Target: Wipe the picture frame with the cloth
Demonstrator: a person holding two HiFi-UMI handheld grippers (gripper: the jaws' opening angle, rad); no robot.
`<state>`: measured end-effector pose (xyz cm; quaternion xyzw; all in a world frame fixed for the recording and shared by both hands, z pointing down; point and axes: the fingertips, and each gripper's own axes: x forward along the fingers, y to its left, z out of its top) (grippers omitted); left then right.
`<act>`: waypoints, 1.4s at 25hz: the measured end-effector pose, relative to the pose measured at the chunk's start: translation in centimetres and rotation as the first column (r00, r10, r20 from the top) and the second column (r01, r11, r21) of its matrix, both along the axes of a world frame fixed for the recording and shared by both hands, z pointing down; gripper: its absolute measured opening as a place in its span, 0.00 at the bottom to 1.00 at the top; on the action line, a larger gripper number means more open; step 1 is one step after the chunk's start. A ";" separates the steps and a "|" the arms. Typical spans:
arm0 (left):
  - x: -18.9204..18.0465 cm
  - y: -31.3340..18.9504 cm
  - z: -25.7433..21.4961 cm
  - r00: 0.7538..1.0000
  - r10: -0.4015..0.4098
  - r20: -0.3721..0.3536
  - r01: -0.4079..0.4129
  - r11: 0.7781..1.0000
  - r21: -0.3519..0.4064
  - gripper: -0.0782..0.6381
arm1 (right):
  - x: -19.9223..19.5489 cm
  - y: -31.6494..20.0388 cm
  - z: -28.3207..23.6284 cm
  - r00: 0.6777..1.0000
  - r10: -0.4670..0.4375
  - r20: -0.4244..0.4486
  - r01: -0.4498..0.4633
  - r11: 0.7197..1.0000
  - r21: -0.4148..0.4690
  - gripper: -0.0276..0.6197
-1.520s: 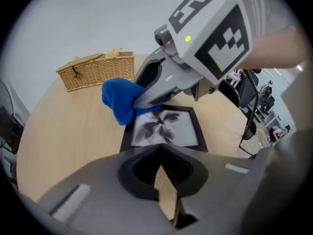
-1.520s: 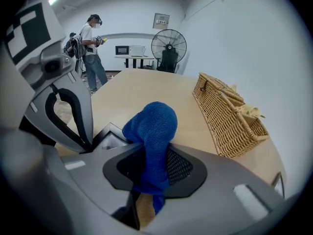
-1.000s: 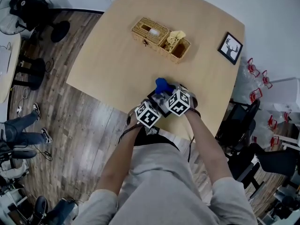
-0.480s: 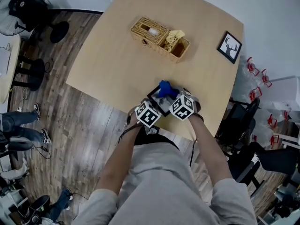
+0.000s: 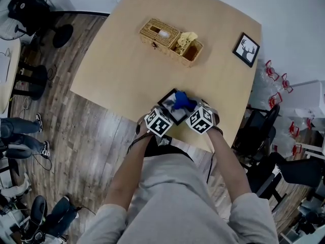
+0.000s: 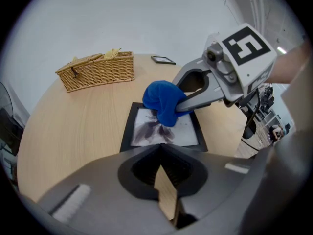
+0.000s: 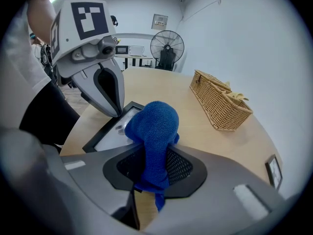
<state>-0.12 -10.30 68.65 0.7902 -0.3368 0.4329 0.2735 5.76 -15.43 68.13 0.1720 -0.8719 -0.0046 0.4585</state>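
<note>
One blue cloth [image 7: 151, 126], clamped in the right tool [image 7: 151, 177], presses the picture frame [image 6: 128, 131]. The left tool [image 6: 160, 151] is closed, empty.

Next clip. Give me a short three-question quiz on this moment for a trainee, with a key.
1. True or false: the right hand-held gripper is shut on the blue cloth.
2. The cloth is over: A the wicker basket, B the near picture frame, C the floor.
3. How many picture frames lie on the table?
Key: 1 true; 2 B; 3 two.
</note>
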 end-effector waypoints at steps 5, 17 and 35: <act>0.3 -0.2 -0.3 1.000 -0.004 -0.008 0.004 1.000 0.012 0.18 | 1.2 0.8 0.0 1.000 0.009 0.002 -0.009 1.000 -0.016 0.19; 0.2 -0.1 -0.2 1.000 -0.014 0.012 0.014 1.000 0.022 0.18 | 3.5 1.9 0.0 0.993 0.098 0.065 -0.092 0.991 -0.093 0.19; 0.2 -0.2 -0.2 1.000 -0.019 0.003 0.019 1.000 0.021 0.18 | 3.5 3.5 -0.4 0.990 0.129 0.059 -0.134 0.986 0.097 0.19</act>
